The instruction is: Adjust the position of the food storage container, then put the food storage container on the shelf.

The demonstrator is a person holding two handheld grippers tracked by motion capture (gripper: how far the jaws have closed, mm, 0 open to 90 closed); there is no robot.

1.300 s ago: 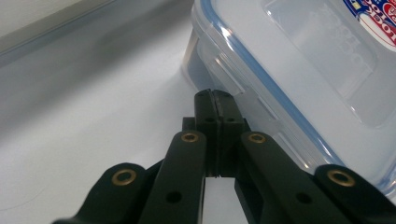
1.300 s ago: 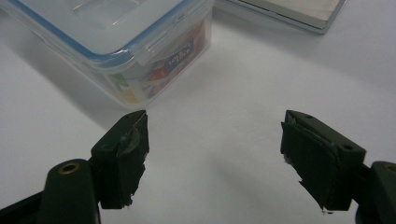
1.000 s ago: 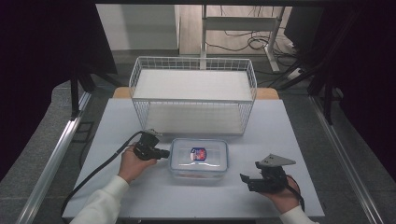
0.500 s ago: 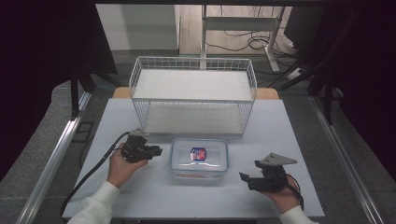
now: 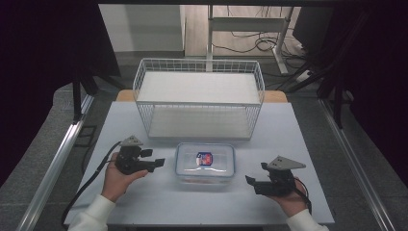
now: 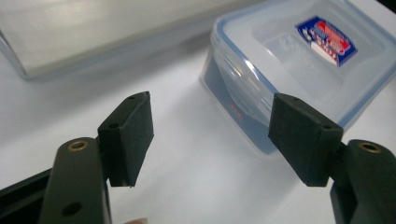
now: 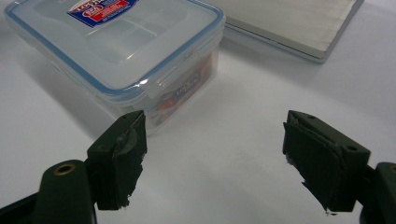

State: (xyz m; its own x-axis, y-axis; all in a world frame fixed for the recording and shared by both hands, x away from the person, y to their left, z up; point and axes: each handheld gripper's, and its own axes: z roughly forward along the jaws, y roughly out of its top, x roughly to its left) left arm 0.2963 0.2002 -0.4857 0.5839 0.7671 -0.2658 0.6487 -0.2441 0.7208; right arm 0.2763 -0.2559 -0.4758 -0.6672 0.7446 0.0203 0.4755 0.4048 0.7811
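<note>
A clear plastic lidded box (image 5: 205, 163) with a blue seal and a red-and-blue label lies on the white table (image 5: 144, 202), in front of the wire basket (image 5: 199, 96). My left gripper (image 5: 158, 164) is held just left of the box, open, jaws pointing at it and apart from it. In the left gripper view the box (image 6: 303, 65) lies beyond the open gripper (image 6: 212, 135). My right gripper (image 5: 251, 182) hovers to the box's right front, open and holding nothing. The right gripper view shows the box (image 7: 116, 51) ahead and left of the gripper (image 7: 215, 158).
The white wire basket stands behind the box with a pale board (image 5: 197, 122) on its floor and another on top. A black cable (image 5: 86, 185) trails from the left gripper toward the table's front left edge. Bare table lies around both hands.
My left gripper has pulled back to the left, away from the box's left side, and stands open. The right gripper has stayed where it was.
</note>
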